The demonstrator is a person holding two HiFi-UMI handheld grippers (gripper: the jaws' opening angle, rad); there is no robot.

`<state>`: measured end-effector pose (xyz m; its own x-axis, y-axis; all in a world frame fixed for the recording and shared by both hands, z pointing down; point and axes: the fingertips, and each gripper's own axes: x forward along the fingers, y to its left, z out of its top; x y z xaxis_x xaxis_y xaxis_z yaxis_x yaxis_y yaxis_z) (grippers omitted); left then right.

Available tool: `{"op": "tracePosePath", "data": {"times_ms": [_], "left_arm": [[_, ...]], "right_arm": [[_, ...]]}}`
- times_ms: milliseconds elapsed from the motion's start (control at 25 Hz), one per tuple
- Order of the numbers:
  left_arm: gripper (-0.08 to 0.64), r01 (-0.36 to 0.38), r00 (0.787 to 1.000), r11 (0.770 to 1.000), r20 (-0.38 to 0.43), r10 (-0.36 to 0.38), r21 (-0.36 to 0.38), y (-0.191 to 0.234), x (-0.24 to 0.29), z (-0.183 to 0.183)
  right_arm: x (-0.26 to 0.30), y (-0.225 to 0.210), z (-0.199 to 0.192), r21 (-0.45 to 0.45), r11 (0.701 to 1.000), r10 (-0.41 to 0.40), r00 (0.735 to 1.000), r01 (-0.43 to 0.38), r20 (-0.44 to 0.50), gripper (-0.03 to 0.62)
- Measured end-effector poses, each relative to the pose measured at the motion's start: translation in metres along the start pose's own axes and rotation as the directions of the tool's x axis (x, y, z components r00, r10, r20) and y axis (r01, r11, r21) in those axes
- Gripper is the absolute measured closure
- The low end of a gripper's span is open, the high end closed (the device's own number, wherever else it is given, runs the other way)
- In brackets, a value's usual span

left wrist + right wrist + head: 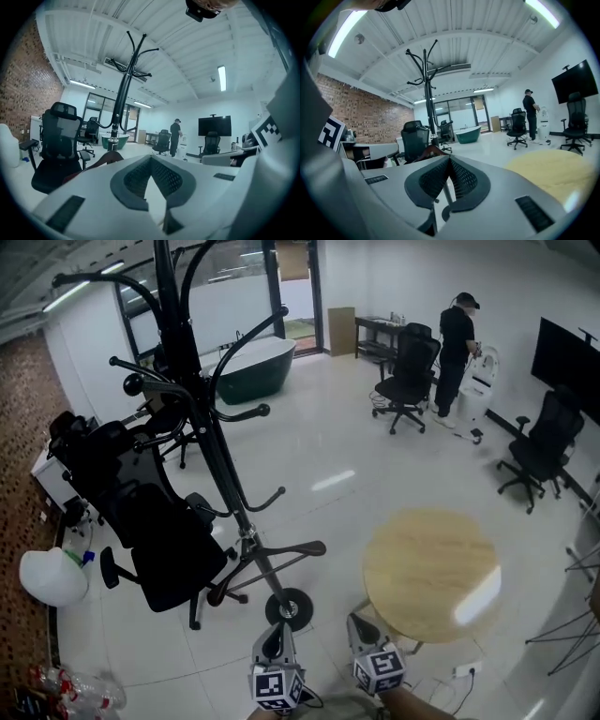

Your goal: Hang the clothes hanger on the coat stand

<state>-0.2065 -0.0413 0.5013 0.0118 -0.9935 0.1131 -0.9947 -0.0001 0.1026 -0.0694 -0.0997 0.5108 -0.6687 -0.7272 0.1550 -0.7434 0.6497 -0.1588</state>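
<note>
Dark hanger [298,549] shows low beside the pole of the coat stand [223,470]; left gripper [274,628] and right gripper [360,622] are both clenched shut.

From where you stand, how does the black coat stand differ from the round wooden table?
The coat stand is black, a thin pole with curved hooks, while the round table is pale wood with a broad flat top. The coat stand rises far higher than the round table. In the head view the coat stand is on the left and the round table on the right. Both stand on the white floor.
</note>
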Motion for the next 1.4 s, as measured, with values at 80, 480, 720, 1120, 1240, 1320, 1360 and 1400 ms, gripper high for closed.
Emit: {"op": "tracePosePath", "data": {"times_ms": [80, 480, 720, 1120, 1240, 1320, 1360, 1400], "left_arm": [[0.543, 0.006, 1.0, 1.0, 0.005, -0.006, 0.017, -0.027, 0.009, -0.003], [0.543, 0.164, 0.984, 0.986, -0.071, -0.162, 0.019, -0.08, 0.026, -0.02], [0.543, 0.227, 0.971, 0.974, -0.085, -0.225, 0.012, -0.056, 0.004, -0.034], [0.543, 0.271, 0.961, 0.962, -0.077, -0.267, 0.042, -0.023, -0.038, -0.047], [0.543, 0.28, 0.956, 0.959, -0.109, -0.274, 0.049, -0.012, -0.051, -0.06], [0.543, 0.287, 0.953, 0.957, -0.115, -0.279, 0.052, -0.02, -0.056, -0.063], [0.543, 0.288, 0.953, 0.956, -0.114, -0.281, 0.054, -0.026, -0.059, -0.062], [0.543, 0.289, 0.953, 0.956, -0.111, -0.281, 0.057, -0.03, -0.062, -0.06]], "right_arm": [[-0.016, -0.026, -0.005, 0.003, 0.999, -0.044, 0.999, 0.044, 0.005, 0.589], [-0.063, -0.077, 0.004, -0.013, 0.959, -0.281, 0.959, 0.282, 0.035, 0.589], [-0.084, -0.037, -0.014, 0.046, 0.939, -0.343, 0.936, 0.341, 0.074, 0.589], [-0.099, 0.008, -0.037, 0.105, 0.919, -0.391, 0.914, 0.381, 0.106, 0.589], [-0.1, 0.023, -0.048, 0.112, 0.917, -0.394, 0.913, 0.382, 0.108, 0.589], [-0.107, 0.022, -0.051, 0.114, 0.919, -0.388, 0.915, 0.377, 0.105, 0.589], [-0.112, 0.021, -0.052, 0.111, 0.922, -0.383, 0.918, 0.372, 0.101, 0.589], [-0.116, 0.021, -0.053, 0.107, 0.925, -0.376, 0.922, 0.366, 0.094, 0.589]]}}
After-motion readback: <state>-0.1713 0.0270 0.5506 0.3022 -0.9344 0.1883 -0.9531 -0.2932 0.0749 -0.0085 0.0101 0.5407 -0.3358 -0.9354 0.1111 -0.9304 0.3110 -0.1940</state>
